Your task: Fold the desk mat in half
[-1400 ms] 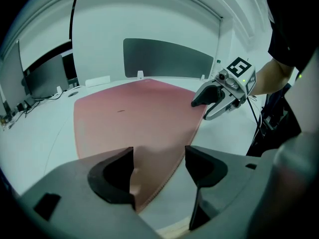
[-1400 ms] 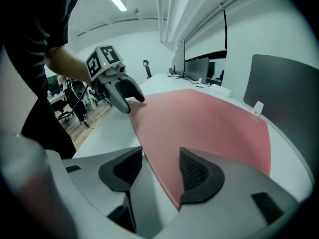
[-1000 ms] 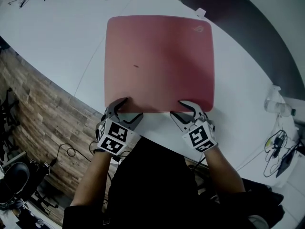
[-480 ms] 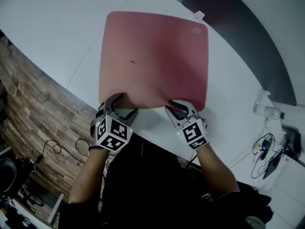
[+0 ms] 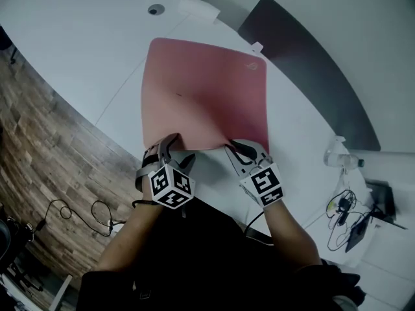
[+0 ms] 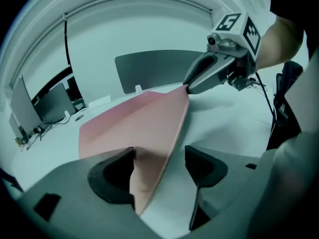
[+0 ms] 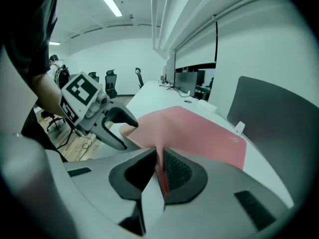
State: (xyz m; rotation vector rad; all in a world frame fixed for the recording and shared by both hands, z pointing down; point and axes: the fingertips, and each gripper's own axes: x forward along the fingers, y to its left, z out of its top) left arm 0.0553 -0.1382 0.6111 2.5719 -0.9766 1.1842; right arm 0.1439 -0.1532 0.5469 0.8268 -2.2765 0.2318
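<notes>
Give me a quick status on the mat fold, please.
Right gripper closing on mat, near edge. Left gripper open, edge between jaws. Mat unfolded, near edge raised. Nothing on it.

Even, cool indoor light — a ceiling strip light (image 7: 110,1) glows in the right gripper view. Gripper views bulge, corners dark; nearest foreground seems slightly soft.

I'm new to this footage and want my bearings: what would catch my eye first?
A pink desk mat lies on the white table, filling the middle of the head view. At its near side the right tongs are closing on the raised edge, while the left tongs stand open with that edge between them.
</notes>
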